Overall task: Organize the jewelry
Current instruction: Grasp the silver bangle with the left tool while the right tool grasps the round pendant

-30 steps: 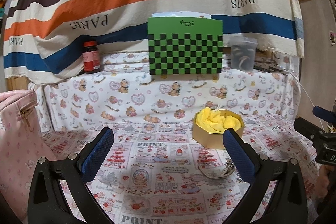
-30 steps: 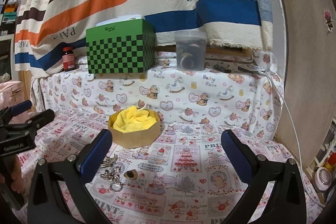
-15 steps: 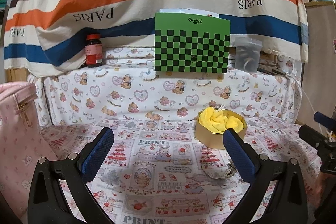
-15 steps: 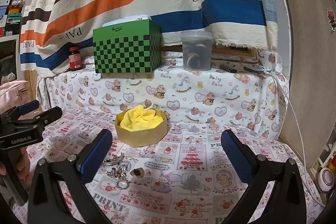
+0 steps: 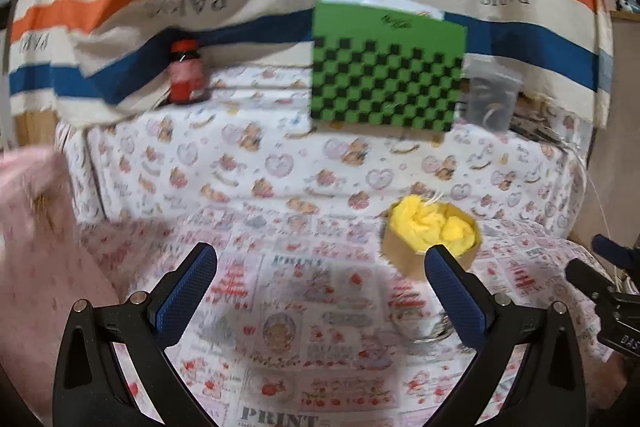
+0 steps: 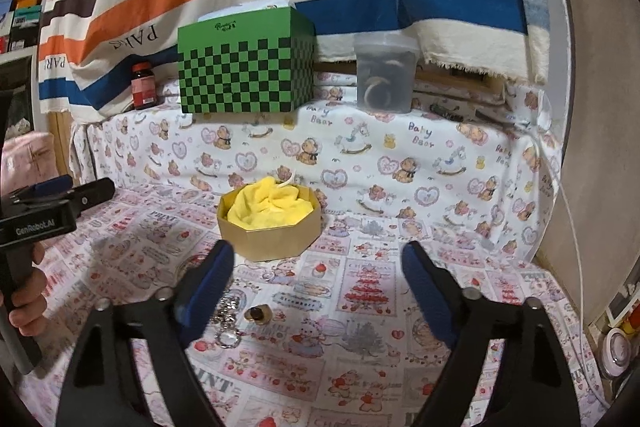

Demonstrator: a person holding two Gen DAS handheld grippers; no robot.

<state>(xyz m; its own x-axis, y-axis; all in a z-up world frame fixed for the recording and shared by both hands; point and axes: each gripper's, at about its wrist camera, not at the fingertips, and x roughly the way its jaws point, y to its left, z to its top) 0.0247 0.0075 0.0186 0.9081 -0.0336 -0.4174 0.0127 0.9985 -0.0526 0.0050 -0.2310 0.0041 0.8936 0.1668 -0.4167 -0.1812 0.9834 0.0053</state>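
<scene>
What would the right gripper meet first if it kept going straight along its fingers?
Probably the printed cloth itself: the right gripper is open with only bare fabric between its fingers. The gold box sits ahead and left of centre, the loose jewelry by the left finger. Depth is uncertain.

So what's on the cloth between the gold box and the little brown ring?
Only bare printed tablecloth. The right wrist view shows nothing between the gold box and the brown ring; the shiny jewelry pile lies off to the ring's left.
</scene>
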